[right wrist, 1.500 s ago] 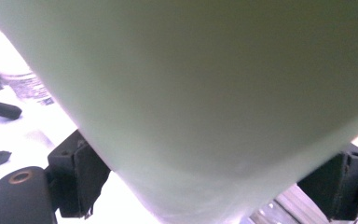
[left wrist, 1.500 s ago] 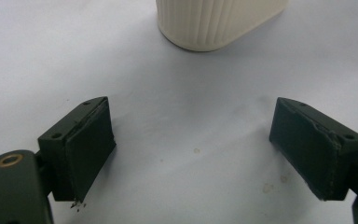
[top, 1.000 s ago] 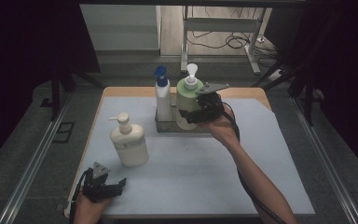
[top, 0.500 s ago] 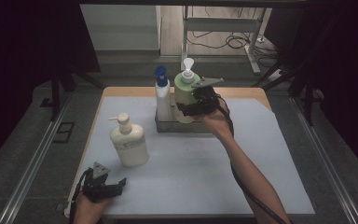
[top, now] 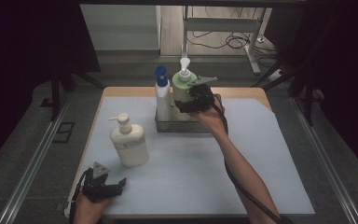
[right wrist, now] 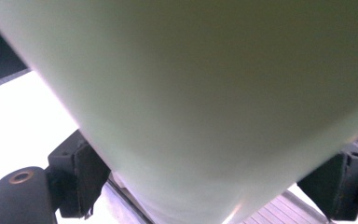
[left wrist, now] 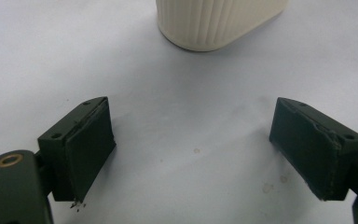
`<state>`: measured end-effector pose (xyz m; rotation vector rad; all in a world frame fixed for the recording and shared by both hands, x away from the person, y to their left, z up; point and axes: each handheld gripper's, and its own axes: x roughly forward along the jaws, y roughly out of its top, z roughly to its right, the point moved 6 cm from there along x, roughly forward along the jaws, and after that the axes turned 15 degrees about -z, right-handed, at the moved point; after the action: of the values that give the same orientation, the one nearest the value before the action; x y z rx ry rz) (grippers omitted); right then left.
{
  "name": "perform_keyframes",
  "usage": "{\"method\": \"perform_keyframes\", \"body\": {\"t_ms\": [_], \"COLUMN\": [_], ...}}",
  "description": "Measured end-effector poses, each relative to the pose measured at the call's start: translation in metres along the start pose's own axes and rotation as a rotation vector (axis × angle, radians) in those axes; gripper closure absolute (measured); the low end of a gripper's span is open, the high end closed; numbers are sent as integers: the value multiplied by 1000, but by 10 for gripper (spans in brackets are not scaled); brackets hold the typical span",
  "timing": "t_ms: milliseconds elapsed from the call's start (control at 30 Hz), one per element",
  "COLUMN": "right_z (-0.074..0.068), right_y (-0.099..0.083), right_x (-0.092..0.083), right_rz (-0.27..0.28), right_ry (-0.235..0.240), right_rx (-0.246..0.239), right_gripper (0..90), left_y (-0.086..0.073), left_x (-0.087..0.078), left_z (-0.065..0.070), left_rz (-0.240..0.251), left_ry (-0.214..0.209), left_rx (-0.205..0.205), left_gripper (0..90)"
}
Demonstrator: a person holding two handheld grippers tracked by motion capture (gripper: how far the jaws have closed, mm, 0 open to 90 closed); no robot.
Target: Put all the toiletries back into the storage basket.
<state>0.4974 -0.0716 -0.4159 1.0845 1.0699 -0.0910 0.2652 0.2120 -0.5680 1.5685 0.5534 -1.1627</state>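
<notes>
White sheet (top: 186, 163) is covering the table, with a metal tray (top: 168, 127) sitting near its far edge. Right gripper (top: 186, 103) is clamping its jaws on the green pump bottle (top: 182, 88) standing in that tray, just beside a blue-capped bottle (top: 161, 93). Cream pump bottle (top: 128, 142) is standing nearer, and the left gripper (top: 106, 185) is resting close by, jaws wide apart with nothing between them.

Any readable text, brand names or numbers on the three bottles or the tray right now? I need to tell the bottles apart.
No text can be read.
Cream pump bottle: a printed label on its front, too small and blurred to read.
Green pump bottle, held in the right tongs: no lettering visible.
Blue-capped bottle: no lettering visible.
Metal tray: no marking visible.
</notes>
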Motion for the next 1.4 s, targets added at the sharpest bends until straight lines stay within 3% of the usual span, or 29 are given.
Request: {"method": "perform_keyframes", "body": {"t_ms": [433,1033,1400], "right_z": [-3,-6,-1], "right_y": [-15,-29,-36], "right_x": [30,50,57], "right_rz": [-47,-100,-103], "right_ry": [19,40,68], "right_rx": [-5,-3,36], "right_gripper": [128,129,122], "left_y": [0,0,0], "left_x": [0,0,0], "left_z": [0,0,0], "left_rz": [-1,0,0], "left_ry": [0,1,1], "left_rx": [0,0,0], "left_gripper": [131,131,131]}}
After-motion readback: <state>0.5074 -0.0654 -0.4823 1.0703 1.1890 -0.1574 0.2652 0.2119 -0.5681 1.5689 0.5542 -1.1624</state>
